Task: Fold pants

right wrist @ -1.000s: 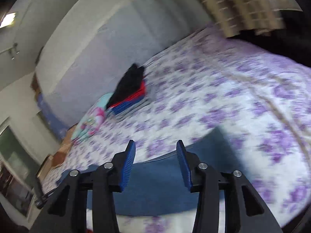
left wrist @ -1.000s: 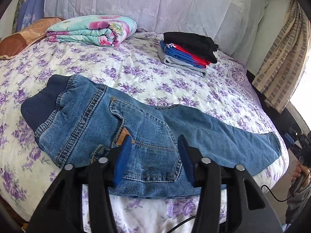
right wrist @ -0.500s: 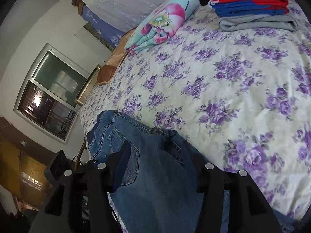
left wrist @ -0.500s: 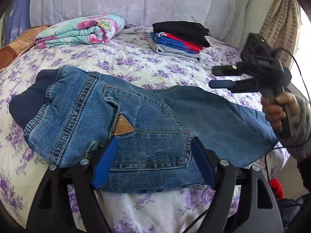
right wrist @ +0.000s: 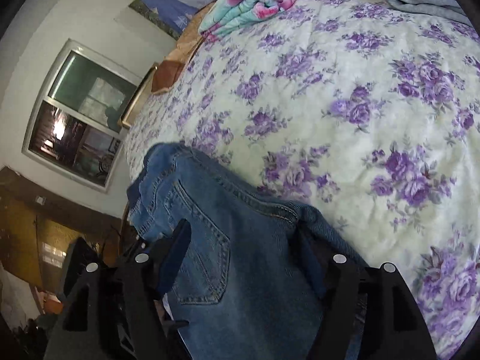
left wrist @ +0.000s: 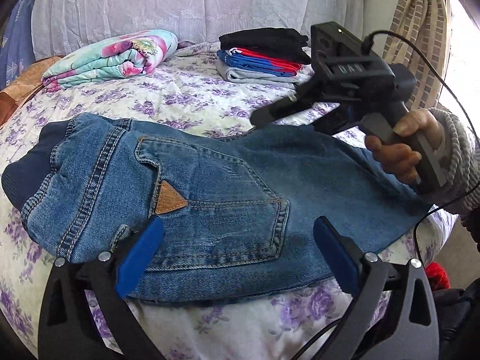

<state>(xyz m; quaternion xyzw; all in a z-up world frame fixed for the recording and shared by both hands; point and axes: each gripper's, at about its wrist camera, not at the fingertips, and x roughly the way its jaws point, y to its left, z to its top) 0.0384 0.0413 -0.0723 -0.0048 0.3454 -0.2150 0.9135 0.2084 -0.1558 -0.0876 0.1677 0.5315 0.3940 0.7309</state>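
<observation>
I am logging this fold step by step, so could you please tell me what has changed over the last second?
The right hand-held gripper swung in over the jeans leg, open. The left hand-held gripper eased closer to the back pocket and opened wider. Neither holds cloth yet. The jeans, the folded clothes pile and the floral blanket stayed put.

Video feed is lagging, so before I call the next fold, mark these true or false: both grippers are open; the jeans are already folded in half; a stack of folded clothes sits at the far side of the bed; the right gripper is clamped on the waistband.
1. Both grippers are open. True: left gripper and right gripper have jaws spread wide.
2. The jeans are already folded crosswise. False: they lie stretched out on the bed.
3. A stack of folded clothes sits far across the bed. True.
4. The right gripper is clamped on the waistband. False: it hovers near the leg end, holding nothing.
</observation>
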